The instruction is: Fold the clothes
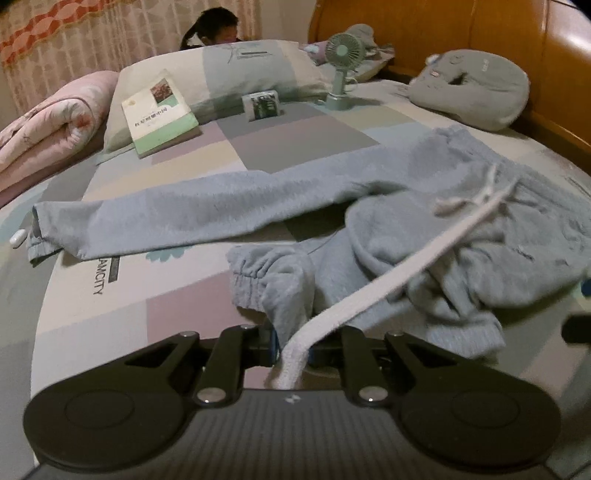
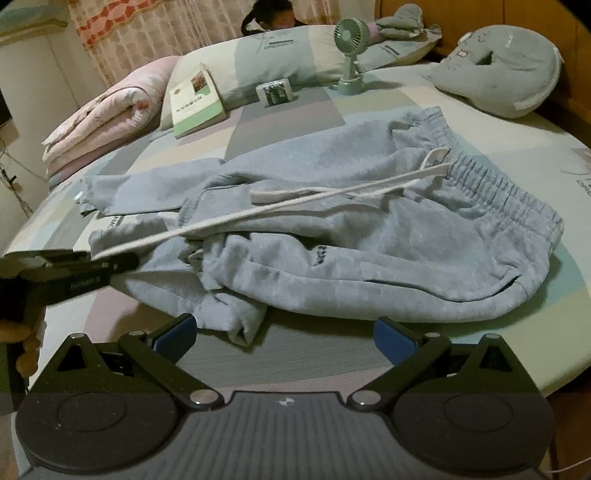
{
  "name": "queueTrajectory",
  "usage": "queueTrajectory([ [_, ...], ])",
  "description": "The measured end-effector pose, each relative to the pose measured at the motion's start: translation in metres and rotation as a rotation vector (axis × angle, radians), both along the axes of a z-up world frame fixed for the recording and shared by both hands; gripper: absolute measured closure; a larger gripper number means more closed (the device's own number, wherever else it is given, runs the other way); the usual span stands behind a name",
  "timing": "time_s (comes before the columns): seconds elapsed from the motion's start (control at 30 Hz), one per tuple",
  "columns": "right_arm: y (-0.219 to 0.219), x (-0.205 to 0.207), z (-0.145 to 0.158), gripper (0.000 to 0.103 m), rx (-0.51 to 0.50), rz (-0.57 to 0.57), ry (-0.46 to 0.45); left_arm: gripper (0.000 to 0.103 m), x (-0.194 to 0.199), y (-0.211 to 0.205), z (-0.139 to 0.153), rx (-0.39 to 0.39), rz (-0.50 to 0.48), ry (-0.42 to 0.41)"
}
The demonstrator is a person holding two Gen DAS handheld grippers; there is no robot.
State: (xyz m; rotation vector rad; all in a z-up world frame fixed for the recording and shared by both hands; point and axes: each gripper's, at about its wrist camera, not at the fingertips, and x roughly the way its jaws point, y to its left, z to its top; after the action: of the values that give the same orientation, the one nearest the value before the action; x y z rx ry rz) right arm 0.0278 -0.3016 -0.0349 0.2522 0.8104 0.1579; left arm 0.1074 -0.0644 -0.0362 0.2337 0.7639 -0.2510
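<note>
You're working in a home bedroom, on top of a made bed (image 2: 369,107) with a pastel patchwork sheet. A curved wooden headboard (image 1: 480,40) runs along the back right. Pillows (image 1: 236,70) in matching fabric lie near it, a rolled pink floral quilt (image 1: 48,129) sits on the left edge, patterned curtains (image 2: 147,33) hang behind. Lived-in clutter confirms it: a green paperback book (image 1: 160,114), a small mint desk fan (image 1: 343,70), a grey plush cushion (image 2: 506,74), grey sweatpants (image 2: 369,229) spread on the sheet. A person sits beyond the pillows.
</note>
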Motion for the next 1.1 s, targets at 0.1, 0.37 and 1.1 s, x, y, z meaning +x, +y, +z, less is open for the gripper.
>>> queueTrajectory([
  [0.1, 0.006, -0.005, 0.006, 0.000, -0.008, 0.013, -0.011, 0.079, -0.012, 0.001, -0.002, 0.004, -0.031, 0.026],
  [0.37, 0.009, -0.013, 0.013, 0.000, -0.011, 0.021, -0.023, 0.062, -0.038, 0.012, -0.006, 0.069, -0.073, 0.057],
  [1.1, 0.004, 0.000, 0.000, 0.000, -0.001, 0.016, 0.013, 0.046, -0.005, 0.029, 0.023, -0.031, -0.073, 0.006],
])
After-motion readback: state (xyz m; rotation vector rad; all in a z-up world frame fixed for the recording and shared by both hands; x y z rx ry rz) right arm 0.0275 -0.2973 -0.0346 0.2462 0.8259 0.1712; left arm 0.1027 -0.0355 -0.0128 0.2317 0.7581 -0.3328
